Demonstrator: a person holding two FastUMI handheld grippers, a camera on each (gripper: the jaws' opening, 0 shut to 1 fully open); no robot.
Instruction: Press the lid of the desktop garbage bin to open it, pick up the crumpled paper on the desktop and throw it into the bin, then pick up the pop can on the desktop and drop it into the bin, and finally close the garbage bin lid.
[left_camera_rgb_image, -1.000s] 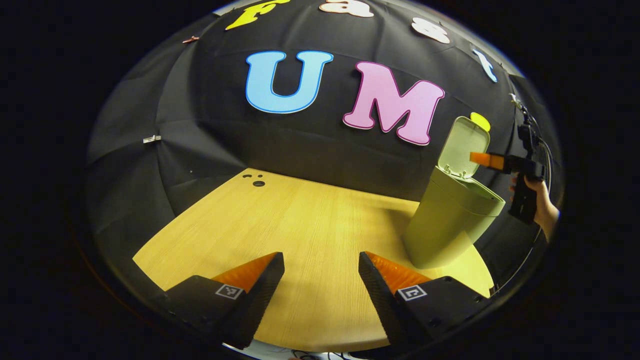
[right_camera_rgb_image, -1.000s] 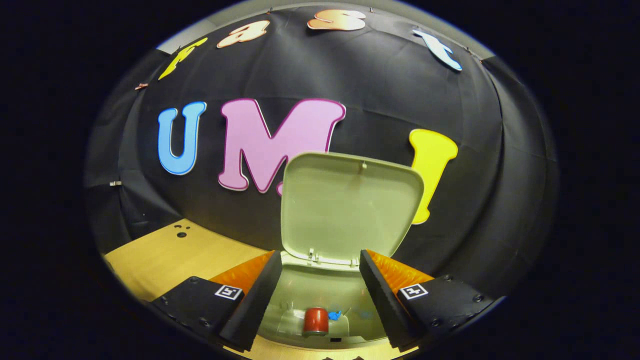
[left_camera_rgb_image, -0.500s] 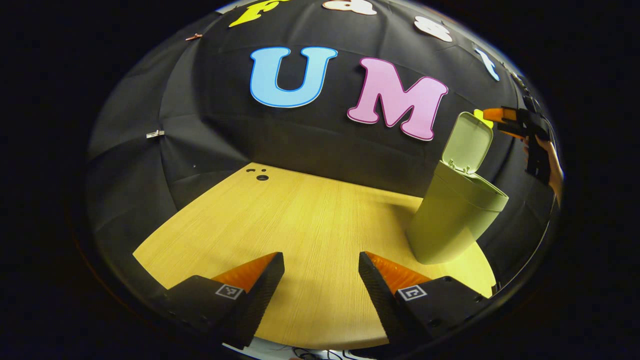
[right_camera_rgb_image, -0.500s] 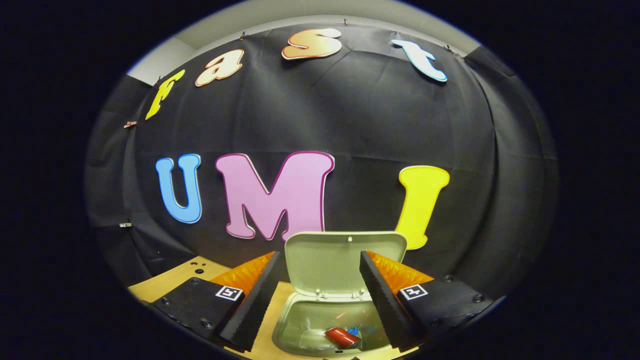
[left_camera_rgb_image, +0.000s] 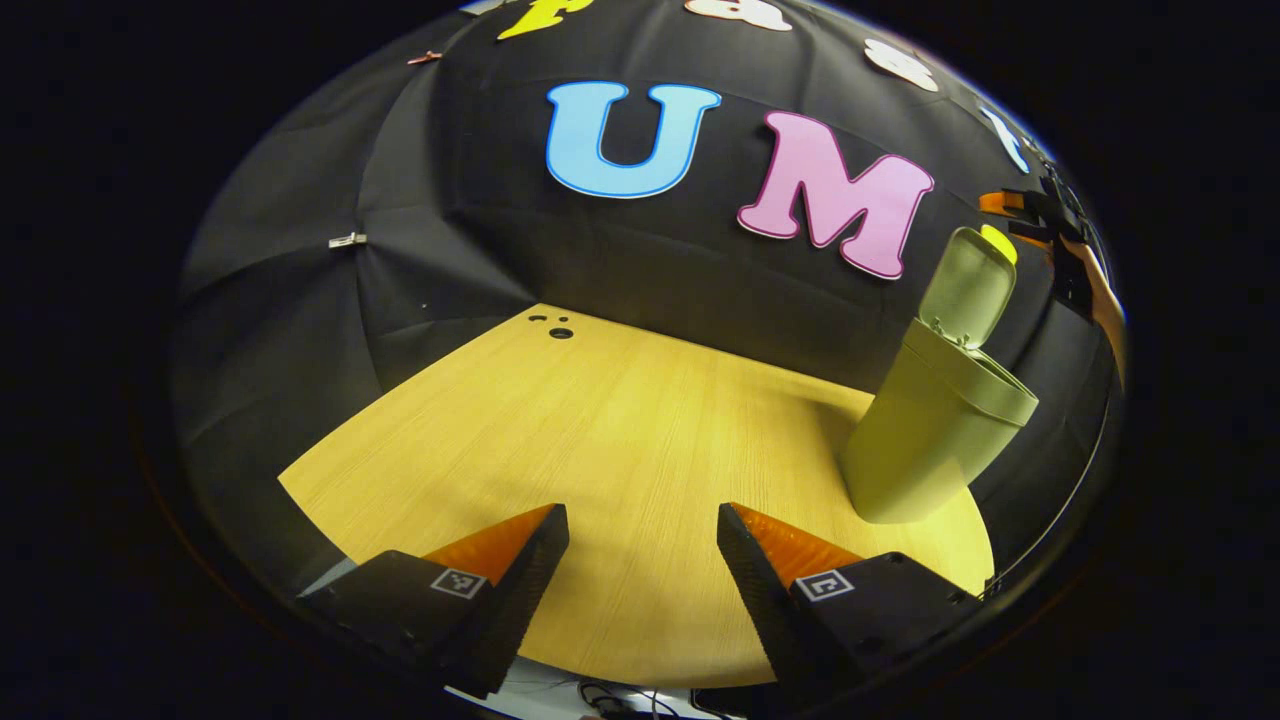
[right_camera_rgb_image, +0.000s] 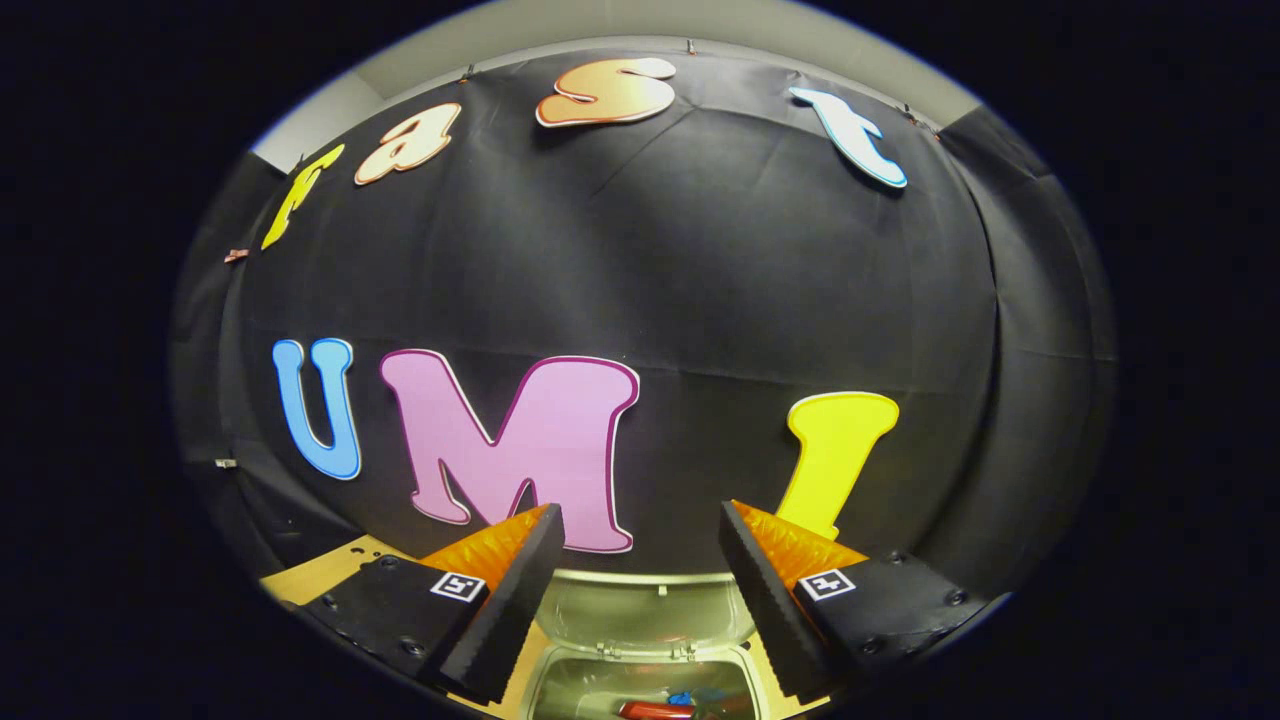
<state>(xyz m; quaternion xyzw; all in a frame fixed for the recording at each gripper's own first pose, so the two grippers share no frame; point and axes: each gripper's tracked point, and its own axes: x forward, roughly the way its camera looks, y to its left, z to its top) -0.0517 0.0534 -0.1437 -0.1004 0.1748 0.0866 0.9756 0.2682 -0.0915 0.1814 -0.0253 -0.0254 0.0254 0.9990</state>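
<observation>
The left tool (left_camera_rgb_image: 643, 570) hangs low over the worktop's (left_camera_rgb_image: 620, 440) near edge, fingers wide apart, holding nothing. The right tool (right_camera_rgb_image: 640, 590), equally spread and empty, hovers above the bin (left_camera_rgb_image: 925, 435) at the right edge, lid (right_camera_rgb_image: 645, 605) raised, pop can (right_camera_rgb_image: 655, 710) inside.

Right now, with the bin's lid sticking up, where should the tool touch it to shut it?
Probably best to push, not pinch. Meet the lid near its free top edge, farthest from the hinge at the bin rim, coming from above and behind it. It stands nearly upright, so a forward-and-down push there should swing it shut. The right tool hangs open above the opening; the can lies inside.
</observation>
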